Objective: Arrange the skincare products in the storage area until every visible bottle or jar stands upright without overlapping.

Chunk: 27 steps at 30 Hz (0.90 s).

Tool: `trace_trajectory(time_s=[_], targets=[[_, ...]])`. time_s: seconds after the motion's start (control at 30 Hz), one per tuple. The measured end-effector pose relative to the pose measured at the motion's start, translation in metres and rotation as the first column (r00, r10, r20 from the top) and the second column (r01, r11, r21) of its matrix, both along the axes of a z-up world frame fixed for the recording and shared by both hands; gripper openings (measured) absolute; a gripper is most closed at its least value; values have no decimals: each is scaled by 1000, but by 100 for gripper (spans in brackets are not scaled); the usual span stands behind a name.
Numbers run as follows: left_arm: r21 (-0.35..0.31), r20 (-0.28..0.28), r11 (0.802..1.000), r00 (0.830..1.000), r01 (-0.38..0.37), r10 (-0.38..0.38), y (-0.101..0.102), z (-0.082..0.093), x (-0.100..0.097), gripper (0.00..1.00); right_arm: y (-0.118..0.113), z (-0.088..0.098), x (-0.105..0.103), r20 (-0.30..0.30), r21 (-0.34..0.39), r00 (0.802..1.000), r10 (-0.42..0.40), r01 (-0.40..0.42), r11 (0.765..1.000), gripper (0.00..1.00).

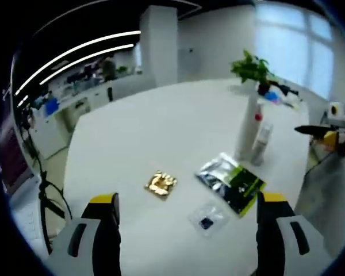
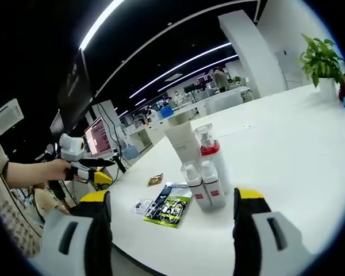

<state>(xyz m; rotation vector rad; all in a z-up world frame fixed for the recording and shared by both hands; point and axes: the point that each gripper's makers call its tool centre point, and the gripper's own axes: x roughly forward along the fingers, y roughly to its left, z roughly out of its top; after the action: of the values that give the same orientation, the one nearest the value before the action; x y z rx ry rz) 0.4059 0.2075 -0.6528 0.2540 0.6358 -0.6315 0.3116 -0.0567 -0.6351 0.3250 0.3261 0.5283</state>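
Left gripper view first: the left gripper [image 1: 186, 207] has its jaws spread wide apart with nothing between them, hovering over a plain white table [image 1: 161, 132]. The skincare stuff sits toward the far right side of the table: a tall white bottle [image 1: 248, 129] with a red band, standing upright, and a slimmer greyish bottle [image 1: 261, 144] right beside it, also upright. Closer in there's a shiny silver-and-green foil pouch [image 1: 231, 181] lying flat, a small crinkly gold packet [image 1: 161, 183], and a clear plastic sachet [image 1: 207, 219] with something dark inside. A potted plant [image 1: 252, 69] stands at the back.

Right gripper view: the right gripper [image 2: 171, 215] is open too, jaws well apart and empty. Just past them a tight cluster stands upright: a white rectangular tube [image 2: 183, 146], a clear-capped pump bottle [image 2: 210, 150] with a red collar, and two small white bottles [image 2: 204, 185] with red labels. The foil pouch [image 2: 170, 210] lies flat to their left.
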Motion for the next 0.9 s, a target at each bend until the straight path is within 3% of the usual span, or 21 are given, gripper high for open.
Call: trace_trajectory(time_s=[0.1,0.2,0.43,0.6,0.9], targets=[[50,-11,998,999,38,-38,-2,-7,12,97,-3,0,2,0,9,1000,-15,15,1000,88],[179,-6,979,995,102,-103,1,-15,28,97,-6,-1,3,-5,15,1000,-28,28,999,88],[231,-72,958,985,172,-160,-8,-36,50,95,-7,-2,3,-17,20,999,-44,45,999,88],[289,-129,938,978,194,-162,-3,-63,70,94,-8,-6,4,-29,11,999,-44,44,999,88],[343,-267,899,946,271,-183,7,-105,87,90,-9,-10,5,-51,7,997,-55,55,998,88]])
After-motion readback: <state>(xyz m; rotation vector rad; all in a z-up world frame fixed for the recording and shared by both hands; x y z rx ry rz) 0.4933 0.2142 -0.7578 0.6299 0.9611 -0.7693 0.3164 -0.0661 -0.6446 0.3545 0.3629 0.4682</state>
